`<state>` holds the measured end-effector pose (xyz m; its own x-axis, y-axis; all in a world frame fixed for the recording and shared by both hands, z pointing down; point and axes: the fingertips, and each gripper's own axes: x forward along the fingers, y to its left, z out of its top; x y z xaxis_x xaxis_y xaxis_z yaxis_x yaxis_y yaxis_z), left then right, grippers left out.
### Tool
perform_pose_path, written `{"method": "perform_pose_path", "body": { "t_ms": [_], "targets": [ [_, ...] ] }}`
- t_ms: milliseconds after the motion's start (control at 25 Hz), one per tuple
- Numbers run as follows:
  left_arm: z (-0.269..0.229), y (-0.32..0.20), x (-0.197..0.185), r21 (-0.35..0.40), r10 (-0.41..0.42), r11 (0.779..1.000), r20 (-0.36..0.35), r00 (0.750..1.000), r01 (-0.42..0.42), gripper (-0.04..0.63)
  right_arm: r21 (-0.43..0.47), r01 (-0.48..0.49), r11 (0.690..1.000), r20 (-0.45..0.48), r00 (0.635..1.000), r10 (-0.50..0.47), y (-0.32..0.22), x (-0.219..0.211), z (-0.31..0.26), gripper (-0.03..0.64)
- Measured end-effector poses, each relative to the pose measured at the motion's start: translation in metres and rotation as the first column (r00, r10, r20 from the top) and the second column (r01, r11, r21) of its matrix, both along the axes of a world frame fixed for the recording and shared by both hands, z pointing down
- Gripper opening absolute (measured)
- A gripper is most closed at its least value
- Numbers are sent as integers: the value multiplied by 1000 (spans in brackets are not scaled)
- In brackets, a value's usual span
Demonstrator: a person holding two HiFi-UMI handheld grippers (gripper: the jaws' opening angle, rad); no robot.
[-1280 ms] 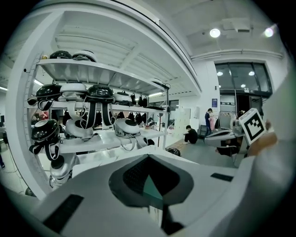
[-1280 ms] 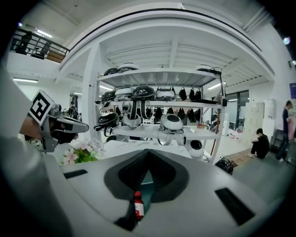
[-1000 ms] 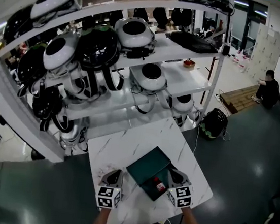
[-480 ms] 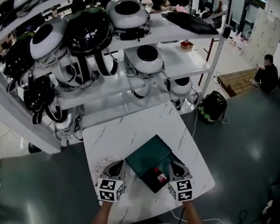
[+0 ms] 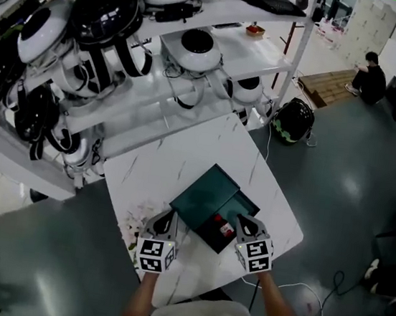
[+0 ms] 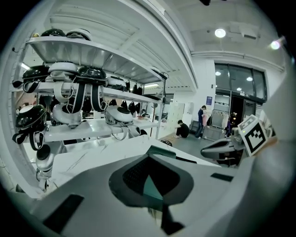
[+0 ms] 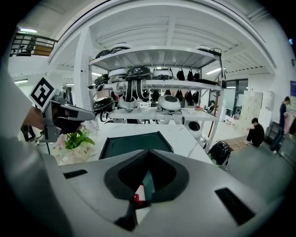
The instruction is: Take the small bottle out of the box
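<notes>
Both grippers have been brought lower over the box (image 5: 210,206) since the earlier frames, and the shelving has slid further up the head view. On the right gripper (image 5: 240,222) the jaws are pressed together with nothing pinched between them; through the narrow slit between them, in the right gripper view, a red and white patch is seen just beyond the tips, which is taken to be the small bottle (image 5: 226,228). On the left gripper (image 5: 166,220) the jaws also appear to be pressed together and empty, though the view along them is partly blocked and only a sliver of the box's green is seen past them. The right gripper is held at the near right edge of the box, its tips just beside the bottle; the left gripper is held at the near left edge. The small bottle is seen inside the dark open tray of the box, toward its right side. The box's dark green lid (image 5: 204,191) is laid open on the far left side of the tray. A small potted plant (image 7: 76,140) with pink flowers is stood just left of the box. The box is set on a white table (image 5: 177,154). Beyond the box, a white shelf rack (image 5: 220,48) is loaded with black and white helmets (image 5: 105,8).
</notes>
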<state>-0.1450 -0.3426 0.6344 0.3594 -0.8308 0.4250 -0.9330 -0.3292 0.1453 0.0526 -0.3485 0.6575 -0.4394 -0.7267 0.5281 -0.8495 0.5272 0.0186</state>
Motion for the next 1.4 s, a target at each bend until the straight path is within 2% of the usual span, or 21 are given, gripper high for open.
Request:
{"method": "perform_pose_path", "body": {
  "t_ms": [440, 600, 840, 960, 1160, 1280, 1400],
  "targets": [
    [39, 15, 9, -64, 14, 998, -27, 1000, -16, 18, -108, 17, 994, -36, 999, -21, 26, -7, 50, 21],
    [47, 20, 11, -80, 13, 997, -37, 999, -16, 18, -110, 88, 990, -121, 987, -102, 34, -14, 63, 21],
    [49, 22, 13, -85, 18, 996, -50, 999, -22, 18, -121, 225, 967, -265, 931, -250, 42, -25, 76, 21],
    [51, 23, 12, -86, 18, 996, -52, 998, -22, 18, -144, 243, 959, -279, 920, -275, 44, -27, 83, 21],
    [52, 24, 11, -93, 22, 995, -56, 998, -27, 18, -188, 235, 954, -247, 929, -277, 41, -30, 88, 28],
    [51, 26, 12, -94, 28, 995, -62, 998, -33, 18, -216, 230, 949, -245, 928, -280, 38, -31, 95, 190],
    [51, 26, 13, -90, 30, 995, -67, 997, -36, 18, -234, 226, 946, -267, 920, -286, 34, -31, 104, 265]
  ]
}}
